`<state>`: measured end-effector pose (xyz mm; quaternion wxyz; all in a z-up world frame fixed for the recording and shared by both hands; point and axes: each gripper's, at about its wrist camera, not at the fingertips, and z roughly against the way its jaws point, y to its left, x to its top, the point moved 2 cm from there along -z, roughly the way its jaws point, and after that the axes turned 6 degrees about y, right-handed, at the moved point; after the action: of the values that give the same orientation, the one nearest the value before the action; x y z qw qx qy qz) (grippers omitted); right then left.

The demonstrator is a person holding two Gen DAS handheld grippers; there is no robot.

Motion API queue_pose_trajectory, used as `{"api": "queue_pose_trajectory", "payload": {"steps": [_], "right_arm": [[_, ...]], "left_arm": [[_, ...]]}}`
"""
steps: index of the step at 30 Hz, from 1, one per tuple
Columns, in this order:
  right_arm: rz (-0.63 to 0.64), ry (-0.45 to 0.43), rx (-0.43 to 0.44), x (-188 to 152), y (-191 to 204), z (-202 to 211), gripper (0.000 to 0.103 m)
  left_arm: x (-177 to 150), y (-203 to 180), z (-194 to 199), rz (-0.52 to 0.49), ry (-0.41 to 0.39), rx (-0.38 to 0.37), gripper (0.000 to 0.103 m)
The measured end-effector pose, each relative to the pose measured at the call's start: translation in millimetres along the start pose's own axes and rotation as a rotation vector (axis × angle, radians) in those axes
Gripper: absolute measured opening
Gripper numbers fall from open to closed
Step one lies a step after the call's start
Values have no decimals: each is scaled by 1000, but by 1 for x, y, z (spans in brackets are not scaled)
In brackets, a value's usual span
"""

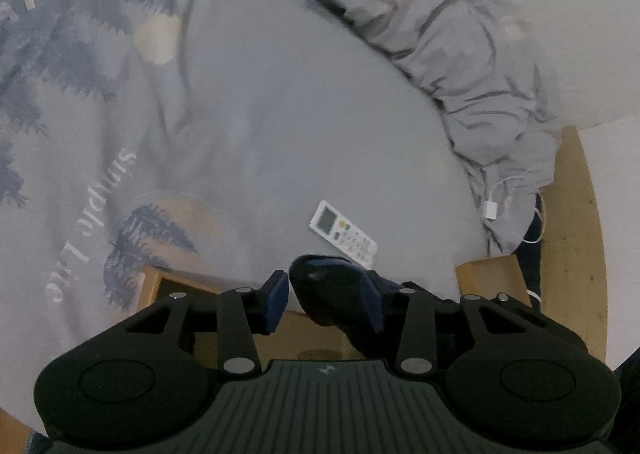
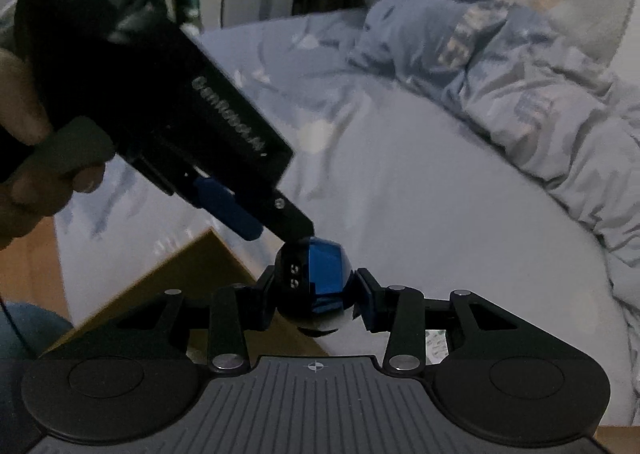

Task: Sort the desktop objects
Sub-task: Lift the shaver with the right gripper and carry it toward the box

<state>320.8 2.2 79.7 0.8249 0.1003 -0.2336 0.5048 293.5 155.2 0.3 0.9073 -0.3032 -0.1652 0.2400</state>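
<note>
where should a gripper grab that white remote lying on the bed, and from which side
Grip the white remote across its narrow width at mid-length, coming straight down from above. It lies flat, face up, on the grey sheet, slim and long, with bare sheet along both long edges for the fingers.

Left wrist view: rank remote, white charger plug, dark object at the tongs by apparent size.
1. Dark object at the left tongs: looks largest, though it sits nearest the camera, so its true size is unsure.
2. Remote on the bedsheet.
3. White charger plug, clearly smallest.

Grey printed bedsheet (image 1: 248, 126), rumpled grey duvet (image 1: 460, 66), white charging cable (image 1: 516, 194) at the wooden bed frame (image 1: 572, 222).
</note>
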Motion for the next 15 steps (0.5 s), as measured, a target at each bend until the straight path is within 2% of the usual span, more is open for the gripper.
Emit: {"api": "queue_pose_trajectory", "payload": {"steps": [5, 9, 13, 15], "right_arm": [[-32, -72, -9, -8, 5, 41, 44], [-52, -118, -8, -17, 10, 71, 44], [-56, -152, -5, -30, 19, 103, 44], [-57, -164, -3, -37, 26, 118, 44]], "left_arm": [[-23, -9, 33, -70, -80, 4, 62], [-45, -15, 59, -112, -129, -28, 73], [-69, -25, 84, -150, -170, -65, 77], [-80, -30, 93, -171, -189, -79, 84]]}}
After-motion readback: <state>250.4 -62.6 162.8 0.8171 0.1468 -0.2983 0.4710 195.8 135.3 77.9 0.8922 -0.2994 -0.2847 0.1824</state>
